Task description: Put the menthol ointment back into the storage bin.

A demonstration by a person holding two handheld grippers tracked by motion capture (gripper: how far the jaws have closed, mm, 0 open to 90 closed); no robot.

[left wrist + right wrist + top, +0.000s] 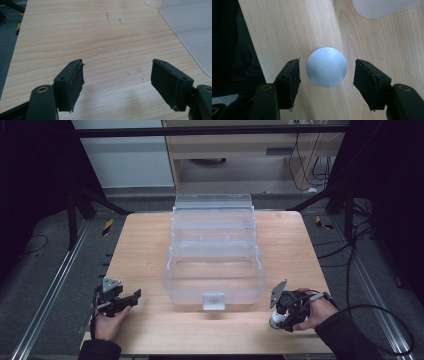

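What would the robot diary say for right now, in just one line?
left gripper: open over bare table | right gripper: open around round silver lid, apart | clear box: mid-table

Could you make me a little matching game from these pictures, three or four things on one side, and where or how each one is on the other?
Things:
1. clear plastic box
2. left tongs
3. right tongs
4. round silvery cap

Places or states:
A. open, over bare wood at the table's near left corner
B. in the middle of the wooden table, empty as far as I can see
C. standing on the table between two open jaws, touched by neither
D. open, pointing down at the table's near right corner

Pairs: 1-B, 2-A, 3-D, 4-C
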